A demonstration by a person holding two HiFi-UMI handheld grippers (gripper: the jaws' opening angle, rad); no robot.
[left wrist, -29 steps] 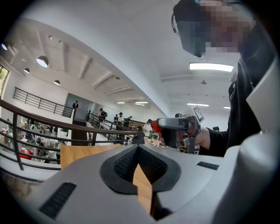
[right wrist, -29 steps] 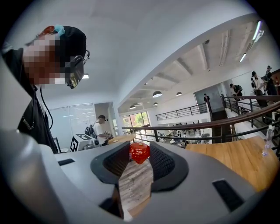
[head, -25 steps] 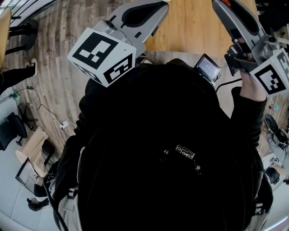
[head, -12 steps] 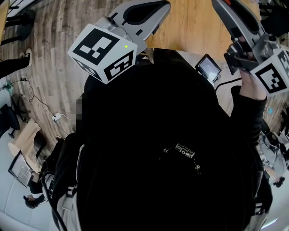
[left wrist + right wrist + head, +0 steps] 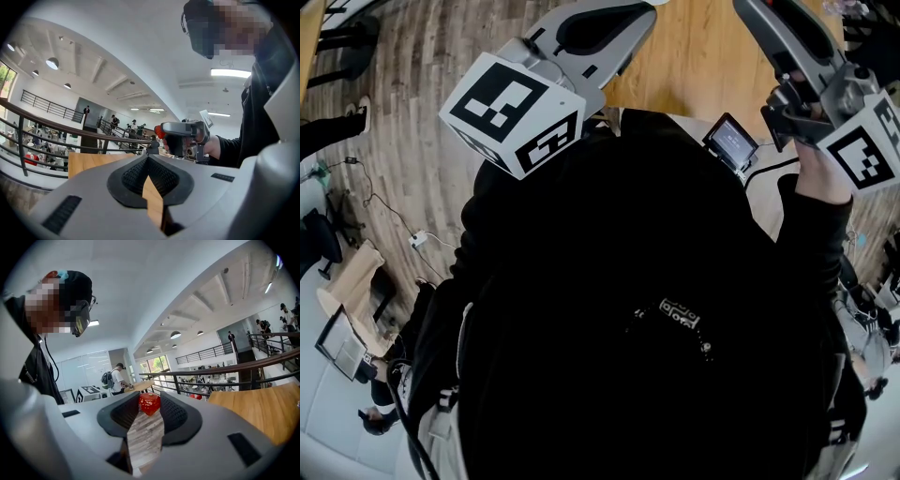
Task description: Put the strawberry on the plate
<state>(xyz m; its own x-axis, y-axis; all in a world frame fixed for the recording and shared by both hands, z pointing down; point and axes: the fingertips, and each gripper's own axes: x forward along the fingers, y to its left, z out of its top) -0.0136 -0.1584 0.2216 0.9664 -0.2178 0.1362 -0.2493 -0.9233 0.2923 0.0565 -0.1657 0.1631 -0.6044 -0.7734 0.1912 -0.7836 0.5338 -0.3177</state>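
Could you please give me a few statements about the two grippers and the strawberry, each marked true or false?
1. The right gripper holds the strawberry between its fingers. True.
2. The left gripper grips something too. False: its fingers are together with nothing between them.
3. The strawberry is green. False: it is red.
4. Each gripper carries a marker cube, the left cube and the right cube. True.
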